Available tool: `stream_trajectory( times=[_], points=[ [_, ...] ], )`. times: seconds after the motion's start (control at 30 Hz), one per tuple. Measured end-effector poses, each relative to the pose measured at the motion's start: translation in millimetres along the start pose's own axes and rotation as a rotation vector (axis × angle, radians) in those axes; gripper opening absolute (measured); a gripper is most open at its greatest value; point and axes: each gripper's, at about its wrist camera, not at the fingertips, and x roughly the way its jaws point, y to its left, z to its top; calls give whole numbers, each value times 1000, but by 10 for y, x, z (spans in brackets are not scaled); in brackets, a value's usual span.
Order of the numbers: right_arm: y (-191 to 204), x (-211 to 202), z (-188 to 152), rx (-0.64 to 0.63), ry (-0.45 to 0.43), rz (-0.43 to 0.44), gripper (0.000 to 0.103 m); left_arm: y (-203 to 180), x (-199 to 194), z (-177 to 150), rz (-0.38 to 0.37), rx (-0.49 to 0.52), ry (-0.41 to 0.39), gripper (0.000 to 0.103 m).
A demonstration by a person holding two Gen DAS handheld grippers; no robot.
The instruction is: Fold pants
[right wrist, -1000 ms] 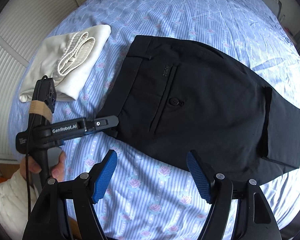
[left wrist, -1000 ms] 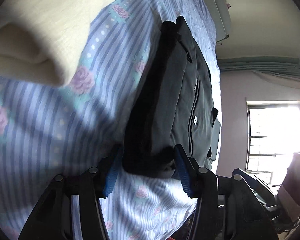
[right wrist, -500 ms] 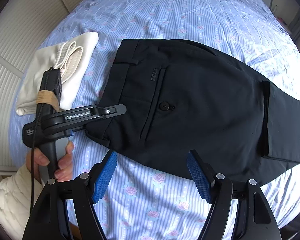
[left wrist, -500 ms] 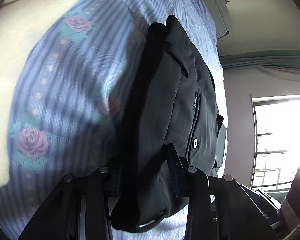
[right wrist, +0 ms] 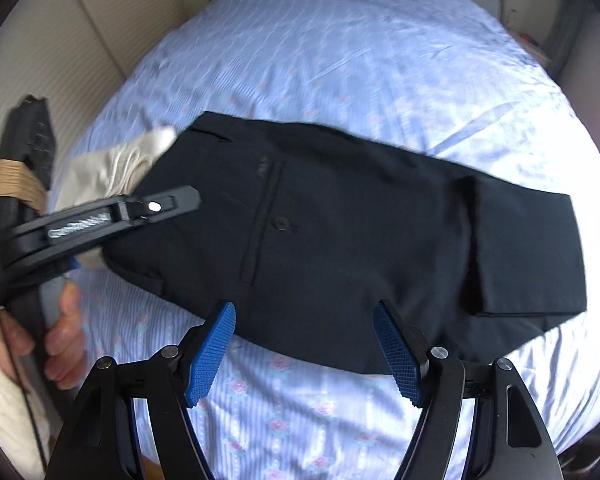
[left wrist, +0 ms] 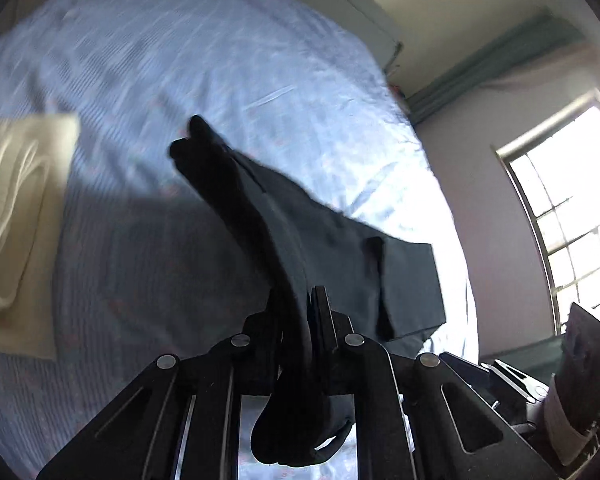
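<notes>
1. While the left gripper [left wrist: 300, 320] pinches the waistband corner of the black pants [right wrist: 340, 240], its jaws have just been closing, and I see dark cloth squeezed between them with a loop of fabric hanging below the fingers.
2. Pants location: folded bundle on the striped floral bedsheet [right wrist: 360, 60], waist end toward the cream folded garment [right wrist: 112, 168], leg-fold end toward the opposite side. The left wrist view shows the gripped corner raised off the bed; the far end looks to rest on the sheet.
3. Long axis: in the right wrist view it runs left to right across the frame, slightly downhill to the right, crosswise to the way the right gripper [right wrist: 304, 344] points.
4. Right gripper: blue pads spread wide, nothing between them. It hovers just over the near long edge of the pants; contact I cannot confirm.
5. Judgement: the left hand owns the waist end; the right is nearer the mid-length and leg-fold end, which lies to its right. I reckon the next fold carries waist toward legs along that axis.
6. Risk: a one-corner hold may let the layers slide apart.
</notes>
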Motion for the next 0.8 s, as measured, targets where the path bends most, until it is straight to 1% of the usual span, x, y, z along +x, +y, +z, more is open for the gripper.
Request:
stream_trajectory(
  times=[0.1,0.17,0.27,0.37,0.47,0.57,0.67,0.73,0.8],
  points=[
    [-355,-301,0,53,-72,-29,73,-483,-81,71,-12,107,-23,15],
    [-606,-495,-23,88,-120,-55,73,-844,-41,138,-44,163,-22,15],
    [-1048,-767,-84,140,-186,-93,73,-1379,76,223,-55,249,-13,15],
    [-1525,-982,-175,193,-237,-121,73,-1966,265,269,-36,330,-8,14],
    [-2046,-1129,-284,248,-268,-115,73,-2503,546,245,-1,387,1,13],
    [-2570,-1202,-354,285,-267,-103,73,-2947,944,213,21,385,30,13],
    [-3077,-1253,-431,311,-274,-88,73,-3226,1386,163,34,357,69,13],
    [-3426,-1234,-477,318,-262,-79,73,-3391,1747,112,72,339,96,13],
    [-3708,-1204,-526,318,-246,-70,73,-3485,2080,59,94,310,132,12]
  ],
)
